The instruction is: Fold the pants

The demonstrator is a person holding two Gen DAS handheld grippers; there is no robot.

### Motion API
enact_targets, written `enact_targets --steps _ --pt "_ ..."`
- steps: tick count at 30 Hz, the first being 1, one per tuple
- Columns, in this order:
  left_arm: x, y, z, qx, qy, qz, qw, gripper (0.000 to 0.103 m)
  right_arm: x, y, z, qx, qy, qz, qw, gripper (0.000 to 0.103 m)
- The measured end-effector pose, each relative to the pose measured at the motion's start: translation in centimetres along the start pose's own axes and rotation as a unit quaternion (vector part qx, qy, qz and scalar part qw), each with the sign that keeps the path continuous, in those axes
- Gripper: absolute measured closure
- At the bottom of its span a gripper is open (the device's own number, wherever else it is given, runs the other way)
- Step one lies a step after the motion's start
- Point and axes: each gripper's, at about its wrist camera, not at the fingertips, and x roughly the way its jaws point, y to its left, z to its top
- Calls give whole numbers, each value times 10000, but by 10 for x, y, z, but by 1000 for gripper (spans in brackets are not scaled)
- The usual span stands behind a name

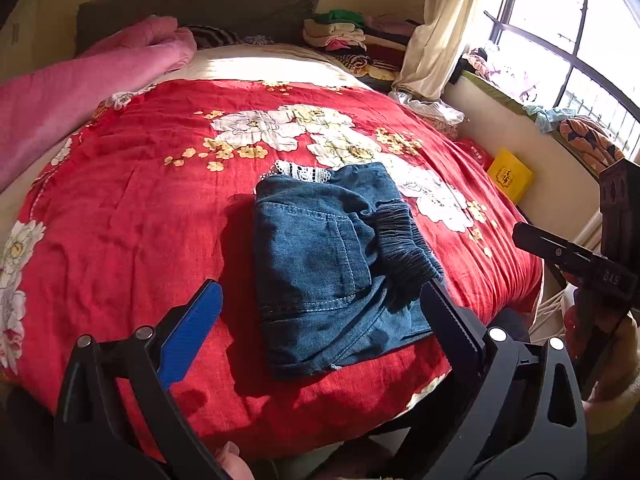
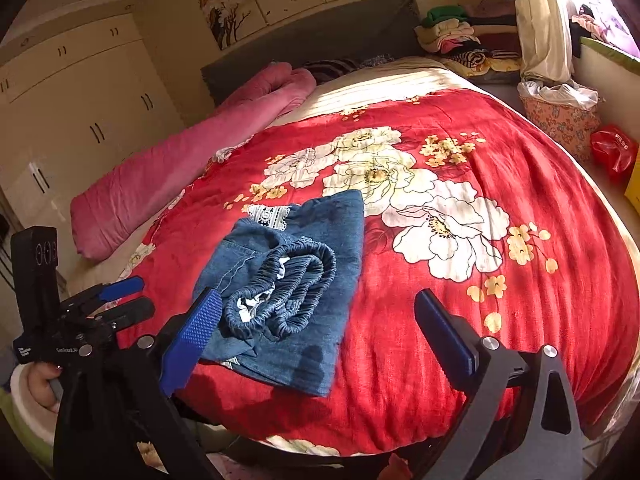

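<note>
I read "DAS" on my right gripper (image 1: 576, 258). The folded blue denim pants (image 1: 340, 264) lie on the red floral bedspread (image 1: 140, 200), elastic waistband bunched on top; my left gripper (image 1: 320, 316) and right one both gape wide, holding nothing

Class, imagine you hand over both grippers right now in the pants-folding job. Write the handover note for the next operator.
Left gripper: open, holding nothing, the pants' near end between its fingers.
Right gripper: open, empty, just right of the pants.
Pants: blue denim, folded into a compact bundle on the red floral quilt, elastic waistband on top, white lace trim poking out at the far end.
Done: folding looks complete.
Left: perhaps tidy the waistband.
</note>
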Motion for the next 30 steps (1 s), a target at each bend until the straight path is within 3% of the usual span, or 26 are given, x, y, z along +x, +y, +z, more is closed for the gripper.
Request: enact_targets --steps 5,19,30 --pt "6 3 -1 -22 66 41 10000 10 8 -5 -5 -7 105 -219 9997 6" --pt "39 26 0 -207 275 371 9987 10 39 -10 -17 100 470 -274 9985 6" --pt "77 35 -1 -418 582 233 9972 10 62 -12 -18 318 631 -192 9973 6"
